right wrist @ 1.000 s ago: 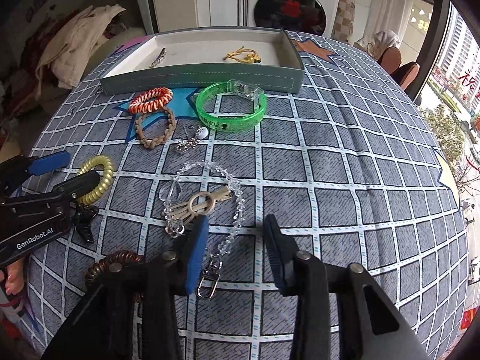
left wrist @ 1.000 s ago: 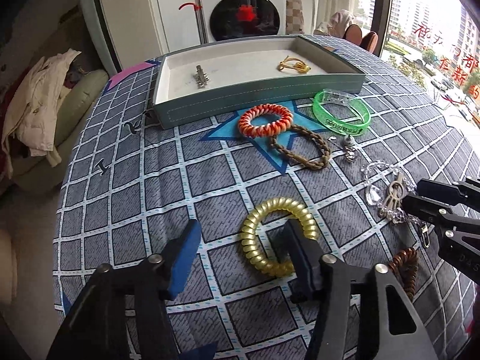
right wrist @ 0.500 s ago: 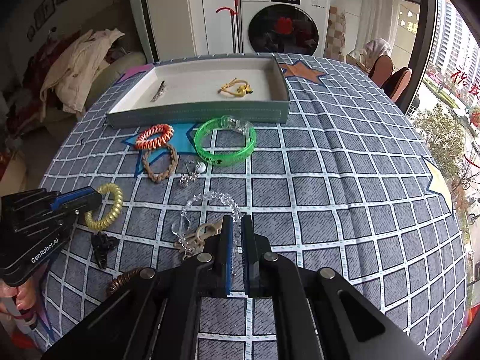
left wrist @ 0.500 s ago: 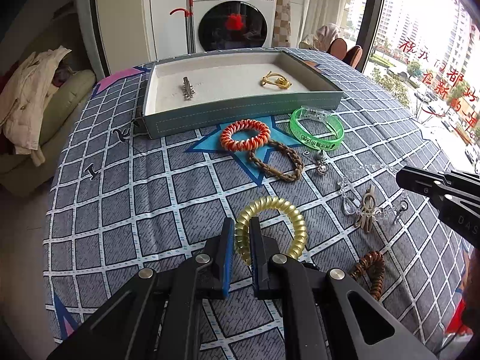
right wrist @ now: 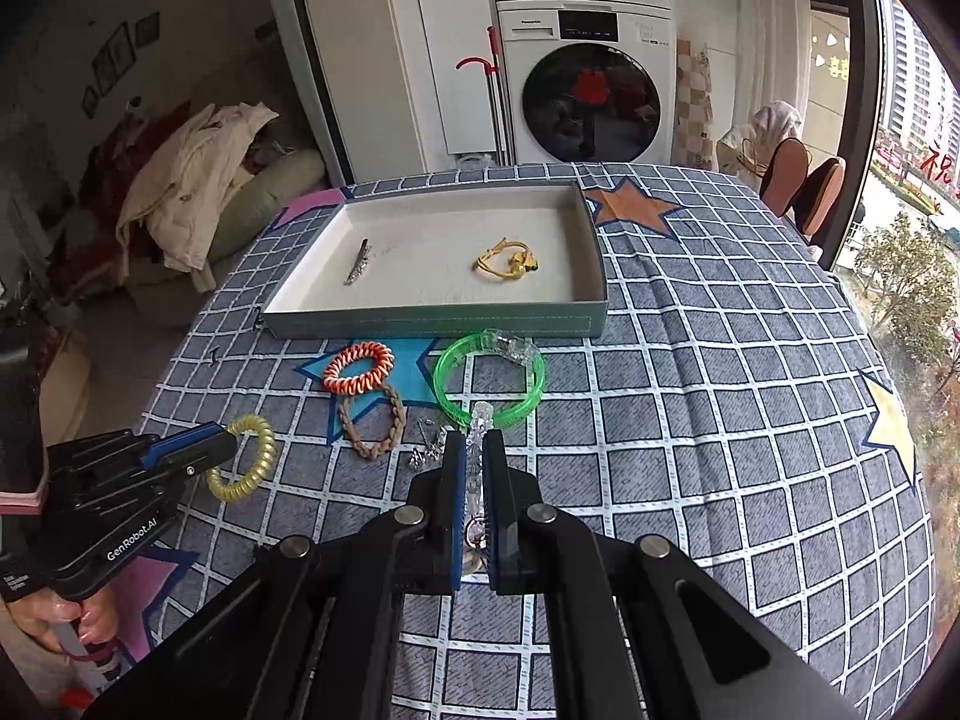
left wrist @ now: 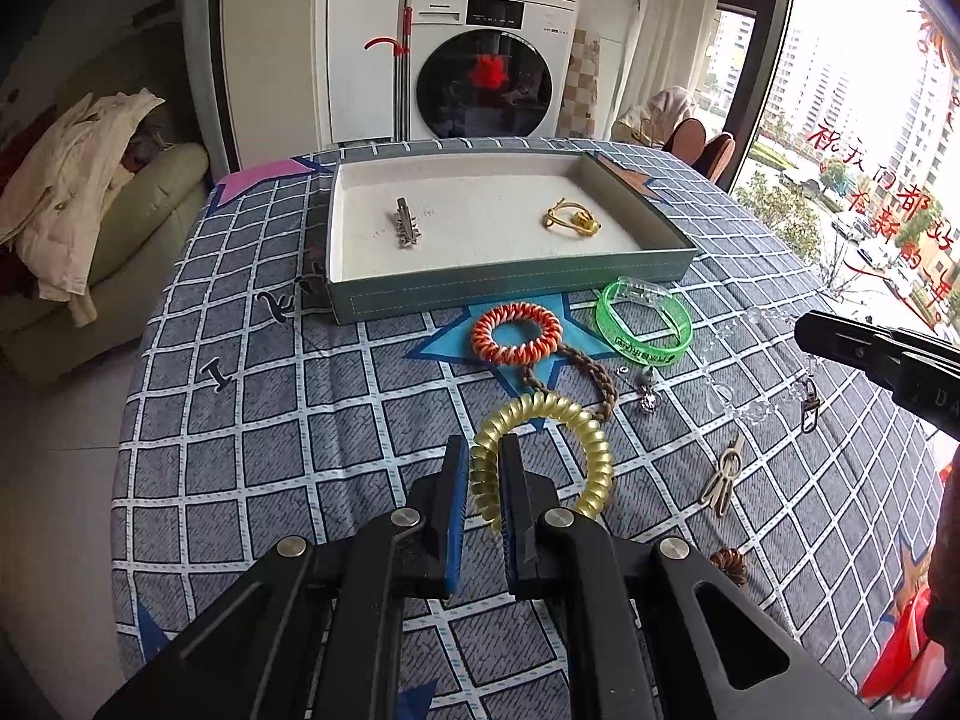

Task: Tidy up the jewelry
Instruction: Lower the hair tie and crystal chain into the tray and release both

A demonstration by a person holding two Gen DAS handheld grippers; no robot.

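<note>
My left gripper (left wrist: 480, 450) is shut on the gold spiral hair tie (left wrist: 558, 456) and holds it above the checked cloth; it also shows in the right wrist view (right wrist: 243, 465). My right gripper (right wrist: 474, 444) is shut on the clear bead bracelet (right wrist: 477, 456), lifted off the table; the beads hang from it in the left wrist view (left wrist: 729, 396). The grey tray (left wrist: 510, 294) at the back holds a silver hair clip (left wrist: 407, 222) and a yellow tie (left wrist: 570, 219).
On the cloth lie an orange spiral tie (left wrist: 516, 333), a brown braided bracelet (left wrist: 576, 381), a green bangle (left wrist: 645, 330), a small silver charm (left wrist: 647, 393), a beige clip (left wrist: 723, 477) and a brown coil (left wrist: 729, 564). A sofa stands left, a washing machine behind.
Both grippers closed, left on the gold hair tie and right on the bead bracelet, then rose and drew back with them. The beige clip stayed on the cloth.
</note>
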